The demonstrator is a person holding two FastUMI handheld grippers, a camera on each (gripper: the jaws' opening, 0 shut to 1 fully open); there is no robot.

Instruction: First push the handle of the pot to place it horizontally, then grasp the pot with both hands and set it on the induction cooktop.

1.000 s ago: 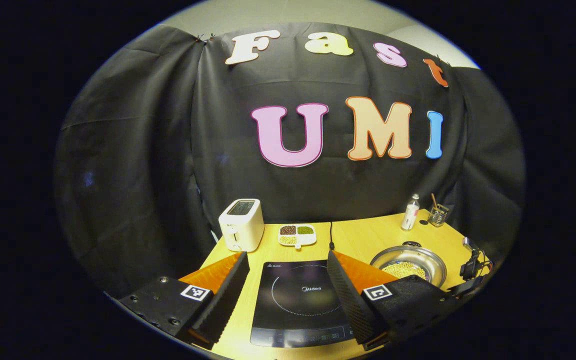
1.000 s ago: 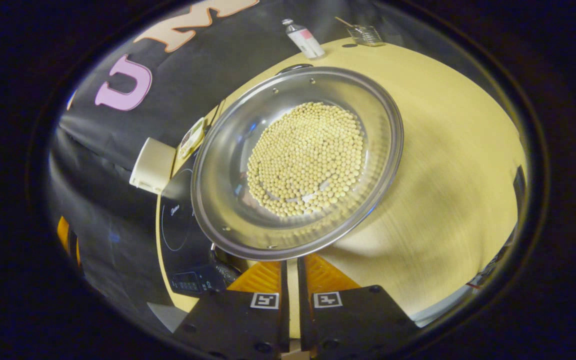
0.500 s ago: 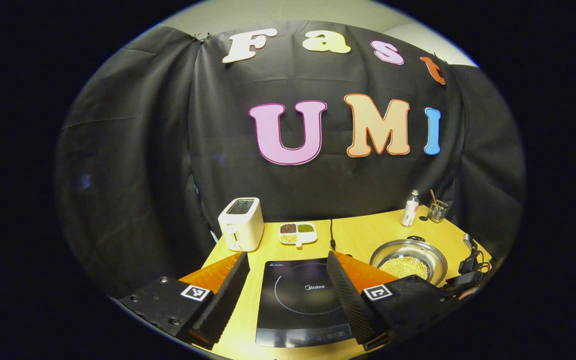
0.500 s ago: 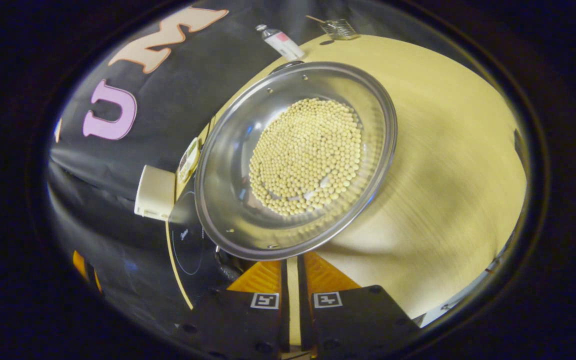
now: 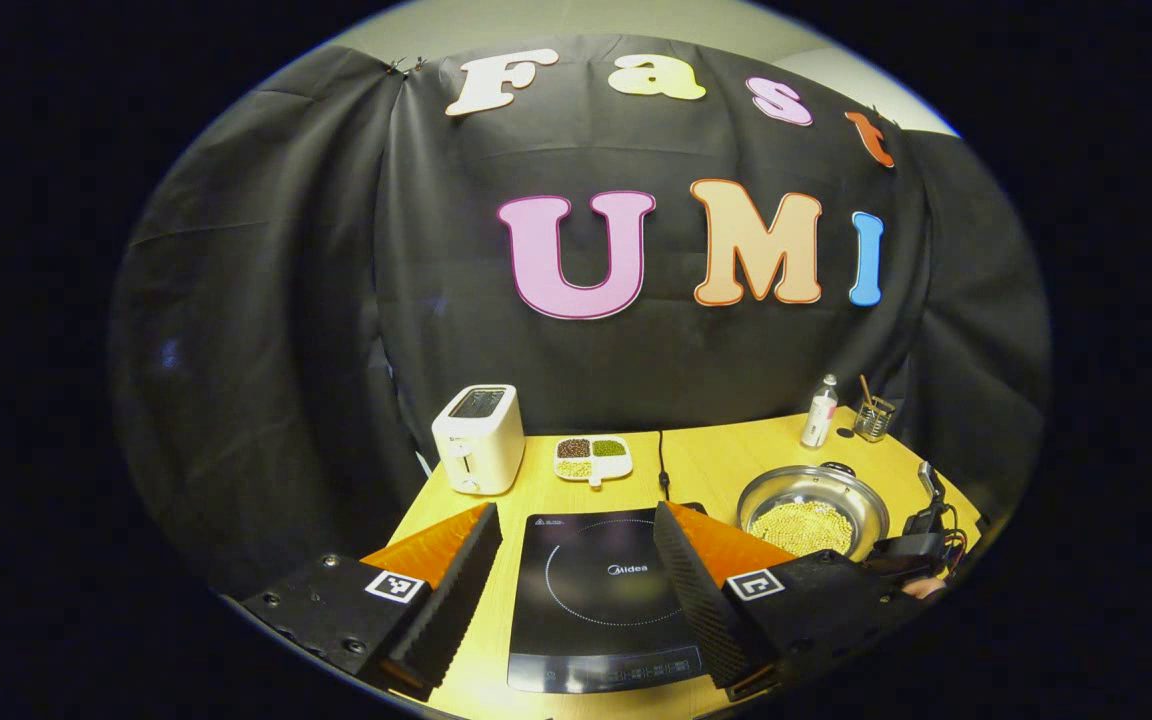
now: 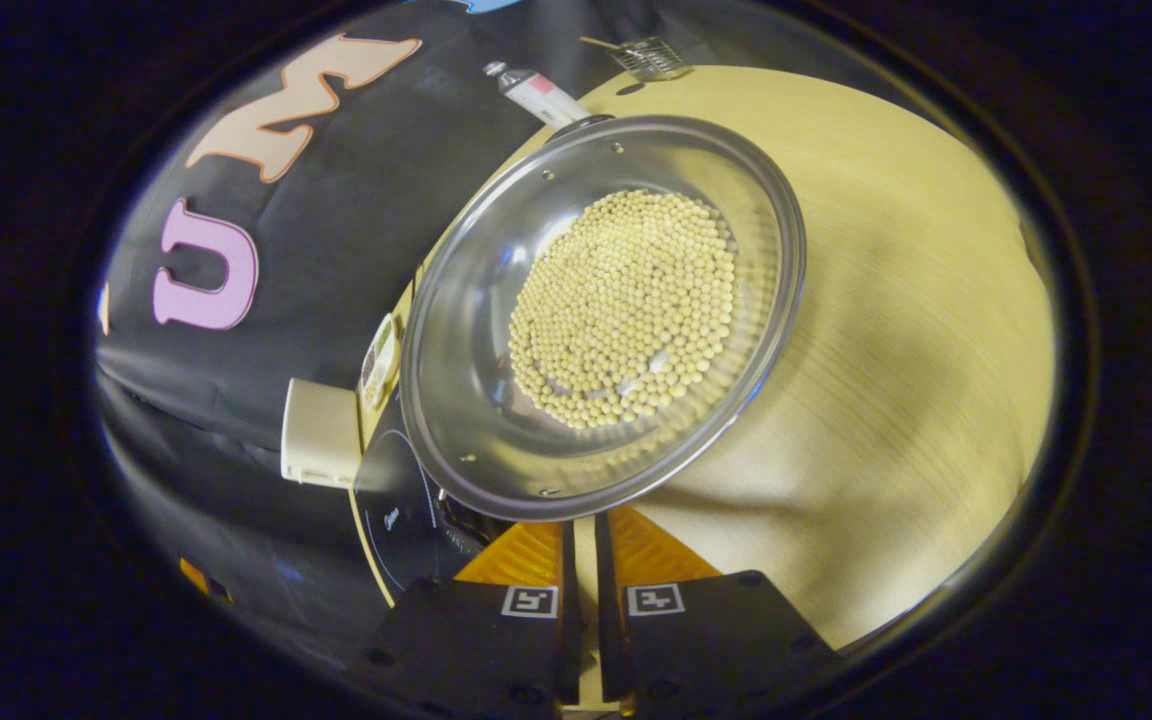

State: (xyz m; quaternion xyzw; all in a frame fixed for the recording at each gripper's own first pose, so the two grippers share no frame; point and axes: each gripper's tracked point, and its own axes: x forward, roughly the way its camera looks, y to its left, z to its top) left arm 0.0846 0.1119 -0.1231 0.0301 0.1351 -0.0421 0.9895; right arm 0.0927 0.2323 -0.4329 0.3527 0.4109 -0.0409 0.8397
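Pot (image 6: 601, 315), filled with pale beans, sits on the desk (image 6: 896, 330) just ahead of the nearly closed, empty right tongs (image 6: 584, 535); left tongs (image 5: 576, 560) gape wide above the cooktop (image 5: 601, 590). Nudge its near handle sideways gently, without tipping

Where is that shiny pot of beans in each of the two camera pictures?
Left gripper view: the pot sits low on the right, beside the cooktop.
Right gripper view: the pot is in the centre, close up.
Shared landmark: the toaster, beyond the cooktop.
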